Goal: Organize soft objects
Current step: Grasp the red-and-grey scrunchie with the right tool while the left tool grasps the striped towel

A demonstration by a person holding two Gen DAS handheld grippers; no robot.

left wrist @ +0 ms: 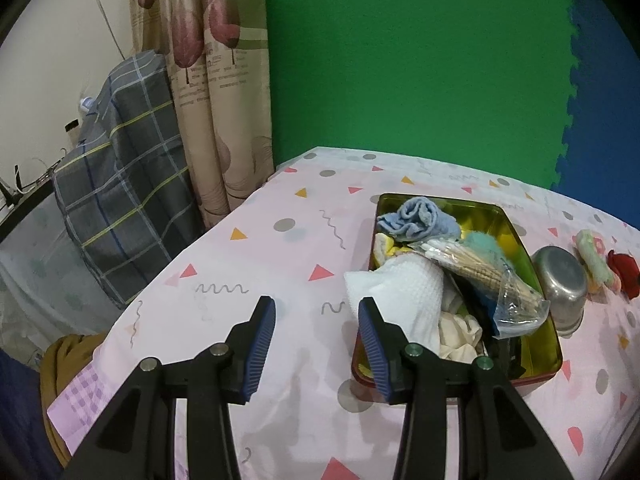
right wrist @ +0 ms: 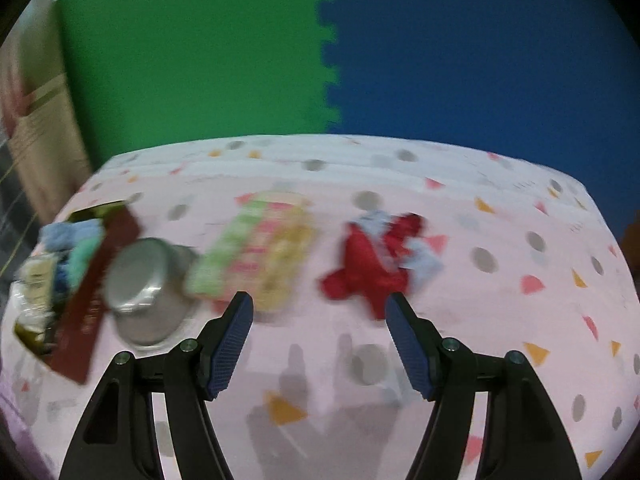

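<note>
A gold-lined tin box (left wrist: 532, 248) with red sides holds a blue cloth (left wrist: 416, 218), a white cloth (left wrist: 404, 288), a teal fluffy item and a plastic bag of sticks (left wrist: 480, 268). My left gripper (left wrist: 316, 308) is open and empty over the tablecloth, just left of the box. In the blurred right wrist view, a pastel striped cloth (right wrist: 256, 248) and a red cloth (right wrist: 372, 264) lie on the table. My right gripper (right wrist: 320, 304) is open and empty, just short of them. The box (right wrist: 100, 272) stands at the left there.
An upturned steel bowl (left wrist: 560, 280) stands right of the box; it also shows in the right wrist view (right wrist: 144, 288). The table's left edge (left wrist: 168, 256) drops to a plaid-covered object (left wrist: 120, 184) and a curtain. Green and blue foam mats line the back.
</note>
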